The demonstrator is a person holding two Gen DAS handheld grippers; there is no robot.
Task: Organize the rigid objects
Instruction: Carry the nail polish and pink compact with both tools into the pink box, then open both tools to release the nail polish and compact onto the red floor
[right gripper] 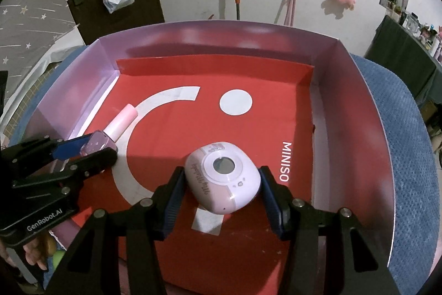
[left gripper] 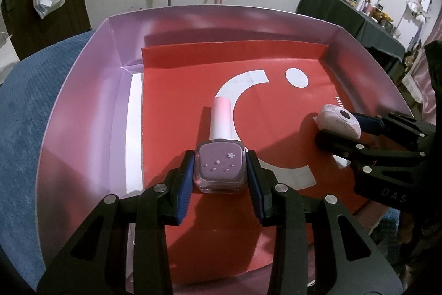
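A purple nail polish bottle [left gripper: 220, 170] with a pink cap lies on the red liner of a pink box [left gripper: 91, 90]. My left gripper [left gripper: 219, 176] stands around the bottle's body, fingers close on both sides with small gaps; it also shows in the right wrist view [right gripper: 91, 149]. A pink rounded compact gadget [right gripper: 222, 176] with a round window lies on the liner to the right. My right gripper [right gripper: 222, 190] straddles it, pads near its sides with small gaps; it also shows in the left wrist view [left gripper: 342, 126].
The box [right gripper: 359, 112] has tall pink walls and rests on a blue textured cushion [left gripper: 25, 112]. A dark table with many small items [left gripper: 356, 4] stands at the far right. Plush toys hang on the white wall behind.
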